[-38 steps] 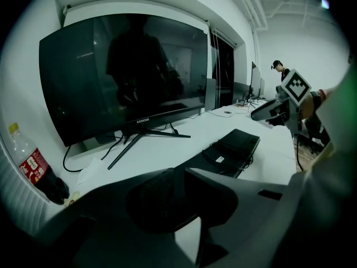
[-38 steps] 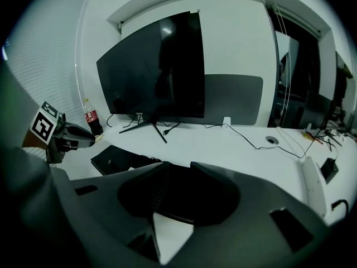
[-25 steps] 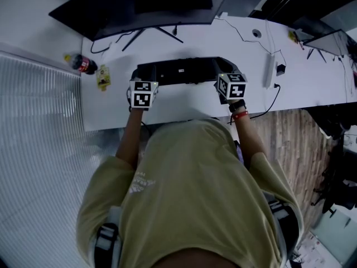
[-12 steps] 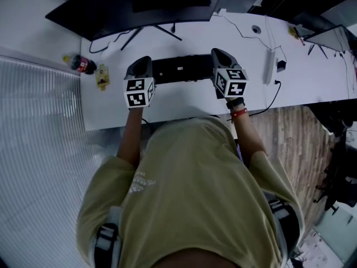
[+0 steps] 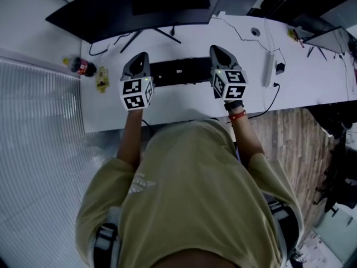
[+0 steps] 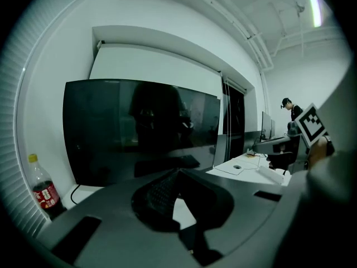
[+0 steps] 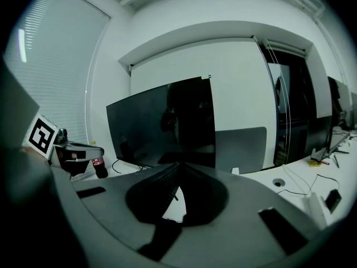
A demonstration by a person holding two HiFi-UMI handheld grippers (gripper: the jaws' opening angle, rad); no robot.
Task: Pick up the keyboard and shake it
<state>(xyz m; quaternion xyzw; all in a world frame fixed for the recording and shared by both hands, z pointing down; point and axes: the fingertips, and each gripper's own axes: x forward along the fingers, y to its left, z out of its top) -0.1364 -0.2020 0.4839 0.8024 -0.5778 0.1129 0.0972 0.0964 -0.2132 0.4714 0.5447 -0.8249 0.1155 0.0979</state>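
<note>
Jaws meet empty — keyboard (image 5: 179, 71) lies between left gripper (image 5: 143, 57) and right gripper (image 5: 216, 50).

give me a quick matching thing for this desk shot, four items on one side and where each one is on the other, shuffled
Things:
1. cola bottle
2. keyboard
3. monitor
4. red wristband

Places:
a. at the back of the desk, screen dark
b. worn on the person's right arm
c. near the desk's left end
d. in the middle of the desk, in front of the screen

Pairs: 1-c, 2-d, 3-a, 4-b
</note>
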